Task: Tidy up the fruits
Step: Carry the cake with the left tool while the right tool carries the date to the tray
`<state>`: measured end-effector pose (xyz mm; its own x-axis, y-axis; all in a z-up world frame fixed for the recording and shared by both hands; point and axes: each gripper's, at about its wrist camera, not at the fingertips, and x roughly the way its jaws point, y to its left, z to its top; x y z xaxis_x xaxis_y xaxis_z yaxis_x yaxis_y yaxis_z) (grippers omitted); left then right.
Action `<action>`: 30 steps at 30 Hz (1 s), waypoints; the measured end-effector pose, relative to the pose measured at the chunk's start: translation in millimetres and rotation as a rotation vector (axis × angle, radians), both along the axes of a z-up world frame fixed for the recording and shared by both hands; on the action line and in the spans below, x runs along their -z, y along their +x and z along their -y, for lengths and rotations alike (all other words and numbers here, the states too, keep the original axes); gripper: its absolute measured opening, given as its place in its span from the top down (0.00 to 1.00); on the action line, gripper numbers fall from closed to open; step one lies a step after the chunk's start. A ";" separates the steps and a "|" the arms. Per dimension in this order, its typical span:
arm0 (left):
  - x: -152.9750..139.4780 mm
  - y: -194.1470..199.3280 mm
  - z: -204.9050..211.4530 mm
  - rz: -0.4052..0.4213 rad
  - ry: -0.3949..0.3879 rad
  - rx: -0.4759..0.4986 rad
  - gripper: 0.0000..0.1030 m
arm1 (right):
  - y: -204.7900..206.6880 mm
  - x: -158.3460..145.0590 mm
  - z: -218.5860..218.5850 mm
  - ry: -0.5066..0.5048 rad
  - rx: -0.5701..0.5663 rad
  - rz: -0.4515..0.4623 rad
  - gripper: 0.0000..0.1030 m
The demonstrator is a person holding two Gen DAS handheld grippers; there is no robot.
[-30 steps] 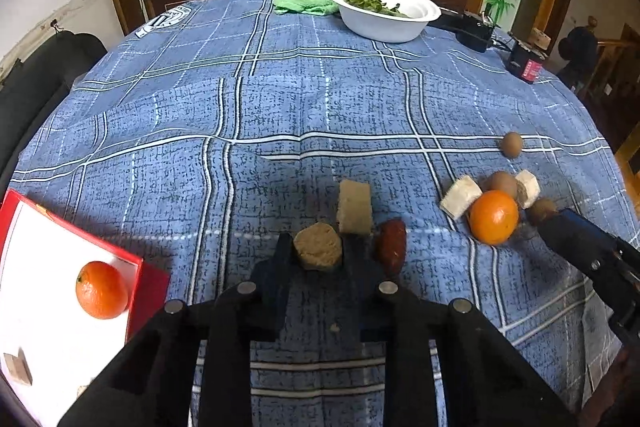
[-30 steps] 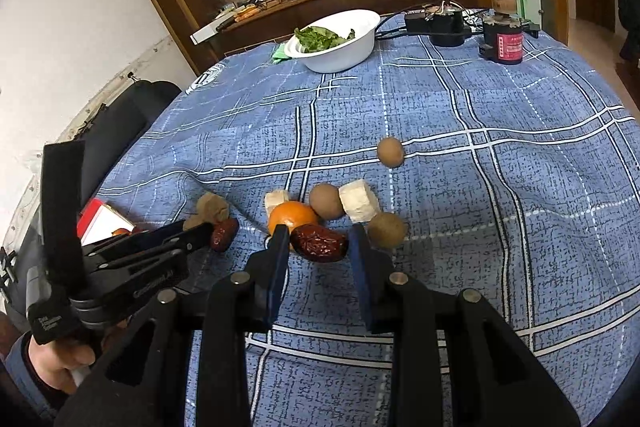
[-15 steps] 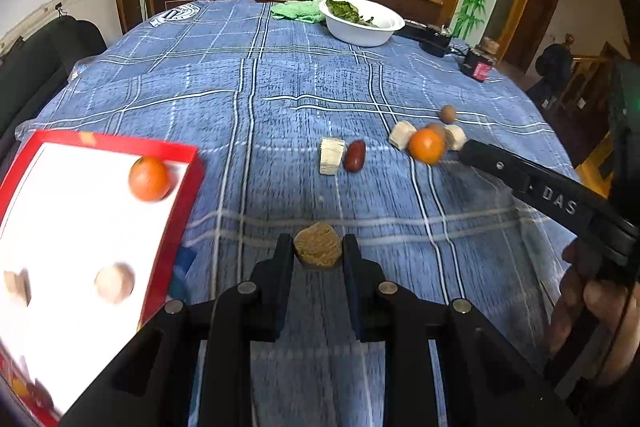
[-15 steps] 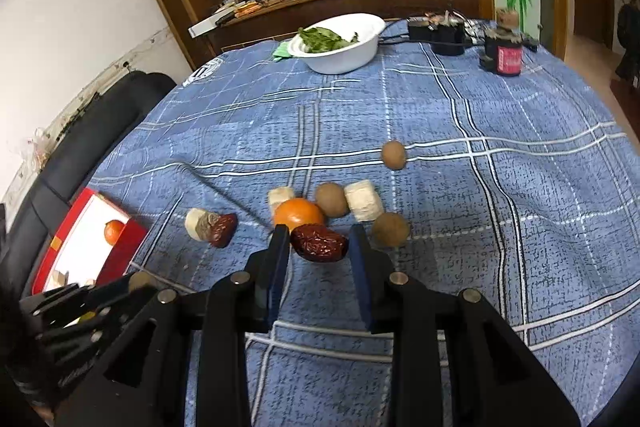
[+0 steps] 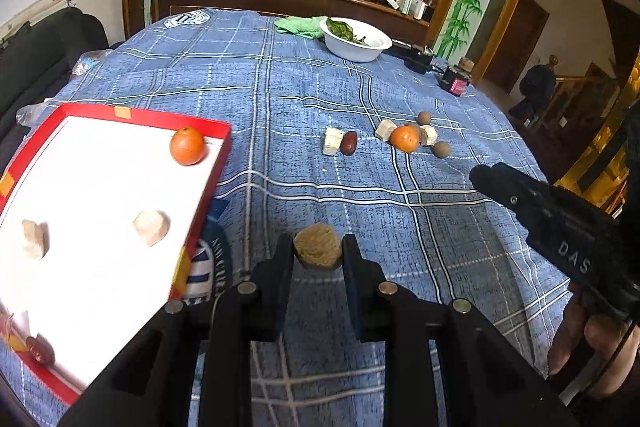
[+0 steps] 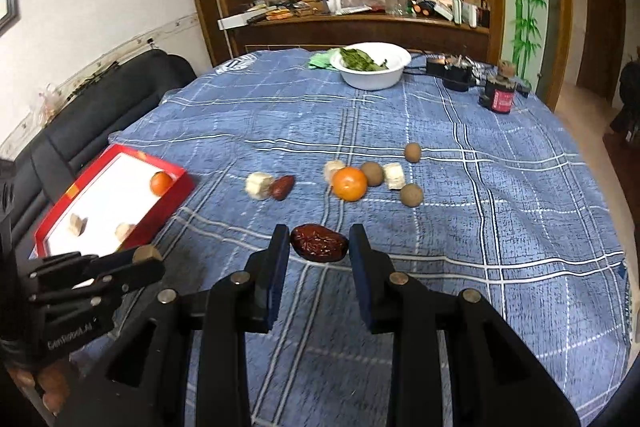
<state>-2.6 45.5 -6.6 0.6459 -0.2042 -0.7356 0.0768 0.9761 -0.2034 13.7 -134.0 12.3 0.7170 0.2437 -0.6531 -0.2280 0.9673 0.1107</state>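
My left gripper [image 5: 318, 251] is shut on a tan crumbly chunk [image 5: 318, 250], held above the blue cloth just right of the red-rimmed tray [image 5: 216, 171]. The tray holds an orange [image 5: 187, 145], two pale pieces [image 5: 151, 227] and a red date [image 5: 40, 350]. My right gripper [image 6: 319, 243] is shut on a wrinkled red date [image 6: 319, 243], lifted over the cloth. Farther off on the cloth lie an orange [image 6: 349, 183], a pale cube [image 6: 259, 185] touching another date [image 6: 282, 187], several brown round fruits [image 6: 411, 195] and white chunks [image 6: 394, 176]. The left gripper also shows low at the left in the right wrist view [image 6: 146, 255].
A white bowl of greens [image 6: 372, 65] and a green cloth [image 5: 300, 26] sit at the table's far side, with black boxes and a small red jar [image 6: 500, 99]. A dark sofa [image 6: 100, 107] runs along the left. A person's hand [image 5: 592, 343] holds the right gripper.
Both grippers have pulled back and risen from the fruit cluster, each keeping its piece. The left one swung toward the tray, which now fills its lower left view.
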 end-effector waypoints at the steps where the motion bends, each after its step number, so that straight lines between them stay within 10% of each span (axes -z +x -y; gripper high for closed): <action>1: -0.6 -3.0 -2.8 0.002 -0.002 -0.007 0.78 | -3.3 -1.1 -3.0 -0.002 -0.005 0.005 0.69; 30: -3.8 -34.8 -88.7 0.019 0.047 -0.289 0.78 | -27.9 -1.0 -120.6 0.037 -0.264 0.009 0.68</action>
<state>-37.5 134.2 -2.8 0.6863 0.0242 -0.7270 -0.2025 0.9663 -0.1590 -14.2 -13.4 13.3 0.6310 0.4469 -0.6342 -0.4731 0.8695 0.1419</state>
